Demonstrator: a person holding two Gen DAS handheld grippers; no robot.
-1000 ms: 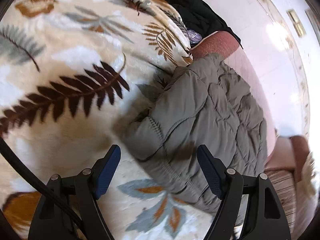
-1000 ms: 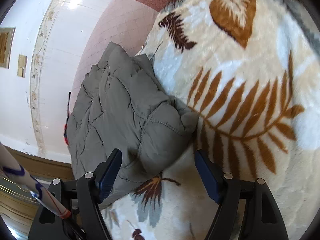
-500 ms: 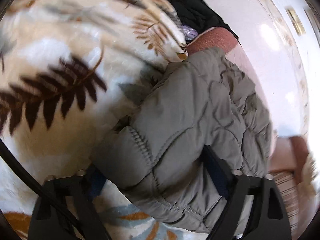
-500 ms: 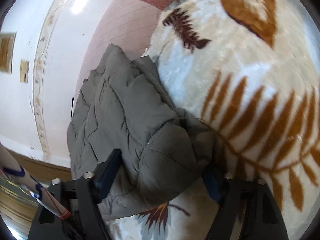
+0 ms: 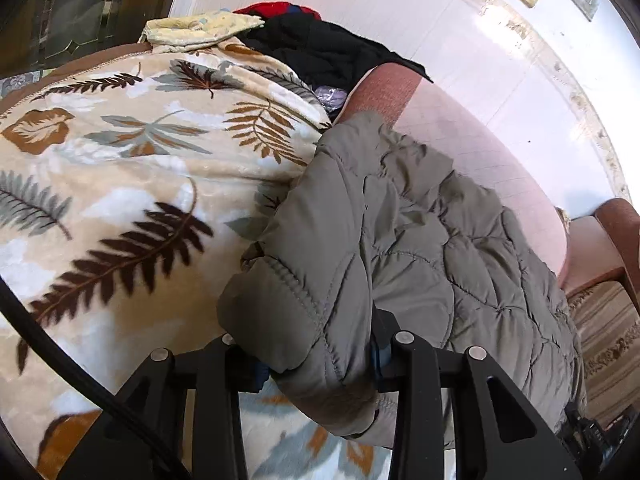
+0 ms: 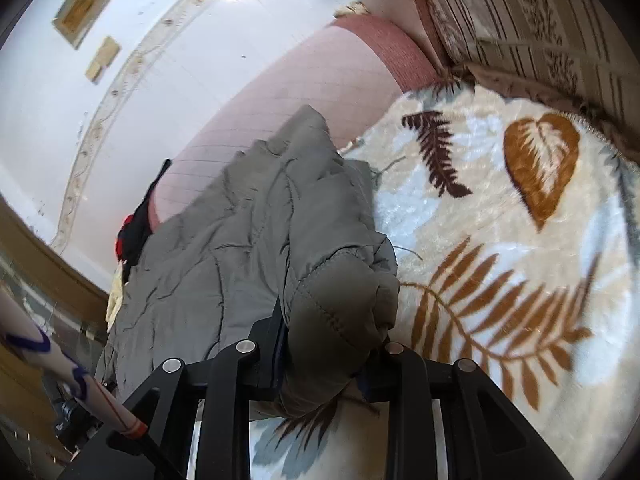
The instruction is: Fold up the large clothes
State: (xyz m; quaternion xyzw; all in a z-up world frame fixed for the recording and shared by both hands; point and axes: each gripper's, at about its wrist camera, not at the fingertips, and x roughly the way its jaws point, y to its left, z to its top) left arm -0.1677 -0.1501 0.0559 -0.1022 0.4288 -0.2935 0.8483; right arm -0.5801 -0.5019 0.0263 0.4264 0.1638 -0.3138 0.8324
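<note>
A grey quilted jacket [image 5: 420, 248] lies at the edge of a bed covered by a cream leaf-print blanket [image 5: 120, 184]. My left gripper [image 5: 316, 356] is closing its jaws on one padded corner of the jacket, and the fabric bulges between the pads. In the right wrist view the same grey jacket [image 6: 240, 248] hangs toward the bed's side. My right gripper [image 6: 324, 356] is closing its jaws on another bunched corner, lifted off the blanket [image 6: 500, 240]. The blue pads are mostly hidden by fabric.
A pile of black and red clothes [image 5: 320, 44] and a pale yellow cloth [image 5: 200, 28] lie at the far end of the bed. The pink mattress side [image 6: 300, 80] drops to a white tiled floor [image 5: 400, 8]. A striped sofa [image 6: 540, 20] stands beside the bed.
Both grippers went from open above the jacket's corners to clamped on them. Both have risen and rolled, lifting the grey fabric off the blanket.
</note>
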